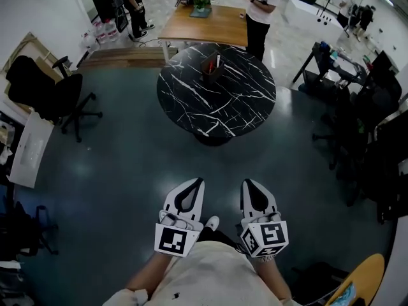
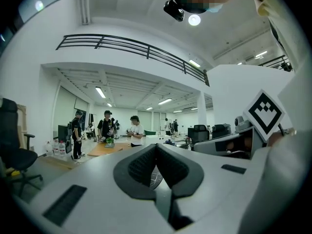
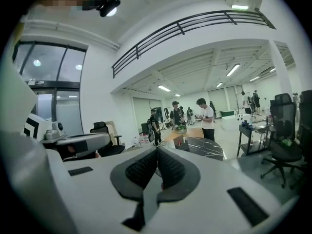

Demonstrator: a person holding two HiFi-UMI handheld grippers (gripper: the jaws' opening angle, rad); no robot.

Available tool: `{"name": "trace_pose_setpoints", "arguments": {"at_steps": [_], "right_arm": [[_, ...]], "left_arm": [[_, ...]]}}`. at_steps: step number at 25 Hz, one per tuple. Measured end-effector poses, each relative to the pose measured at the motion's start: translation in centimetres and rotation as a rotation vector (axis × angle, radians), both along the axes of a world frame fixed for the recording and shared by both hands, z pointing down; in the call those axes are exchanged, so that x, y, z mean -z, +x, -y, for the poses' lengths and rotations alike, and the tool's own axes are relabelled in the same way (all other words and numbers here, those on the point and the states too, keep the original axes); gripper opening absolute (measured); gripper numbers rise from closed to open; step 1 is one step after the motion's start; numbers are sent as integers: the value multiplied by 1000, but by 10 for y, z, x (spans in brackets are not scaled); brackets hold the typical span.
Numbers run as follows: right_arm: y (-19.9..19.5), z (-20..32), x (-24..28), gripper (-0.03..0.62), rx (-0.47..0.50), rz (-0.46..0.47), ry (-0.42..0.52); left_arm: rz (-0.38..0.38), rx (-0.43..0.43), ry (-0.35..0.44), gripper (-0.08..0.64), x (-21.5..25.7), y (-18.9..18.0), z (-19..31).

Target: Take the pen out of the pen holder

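Observation:
A dark pen holder (image 1: 211, 67) with pens standing in it sits near the far edge of a round black marble table (image 1: 217, 101). In the right gripper view the pen holder (image 3: 179, 142) shows small and far off on the table (image 3: 207, 148). My left gripper (image 1: 199, 182) and right gripper (image 1: 245, 183) are held side by side close to my body, over the dark floor and well short of the table. Both are shut with nothing between the jaws, as the left gripper (image 2: 156, 148) and right gripper (image 3: 157, 151) views show.
A wooden table (image 1: 207, 24) stands behind the marble one, with people around it. A black office chair (image 1: 51, 94) and a white desk (image 1: 29, 148) are at the left. Chairs and desks (image 1: 357, 107) crowd the right. A yellow round table (image 1: 358, 280) is at the bottom right.

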State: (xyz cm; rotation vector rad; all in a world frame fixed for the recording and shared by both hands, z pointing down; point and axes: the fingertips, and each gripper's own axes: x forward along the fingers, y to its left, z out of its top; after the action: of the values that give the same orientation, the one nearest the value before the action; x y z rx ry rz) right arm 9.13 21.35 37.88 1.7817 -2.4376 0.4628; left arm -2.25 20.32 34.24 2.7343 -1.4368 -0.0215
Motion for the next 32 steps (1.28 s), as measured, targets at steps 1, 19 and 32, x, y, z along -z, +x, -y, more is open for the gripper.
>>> {"name": "trace_pose_setpoints", "arguments": {"at_steps": [1, 19, 32], "right_arm": [[5, 6, -1, 18, 2, -1, 0], [32, 157, -21, 18, -6, -18, -53], [22, 293, -10, 18, -78, -12, -56]], "left_arm": [[7, -1, 3, 12, -1, 4, 5], [-35, -19, -19, 12, -15, 40, 167], [1, -84, 14, 12, -10, 21, 313]]}}
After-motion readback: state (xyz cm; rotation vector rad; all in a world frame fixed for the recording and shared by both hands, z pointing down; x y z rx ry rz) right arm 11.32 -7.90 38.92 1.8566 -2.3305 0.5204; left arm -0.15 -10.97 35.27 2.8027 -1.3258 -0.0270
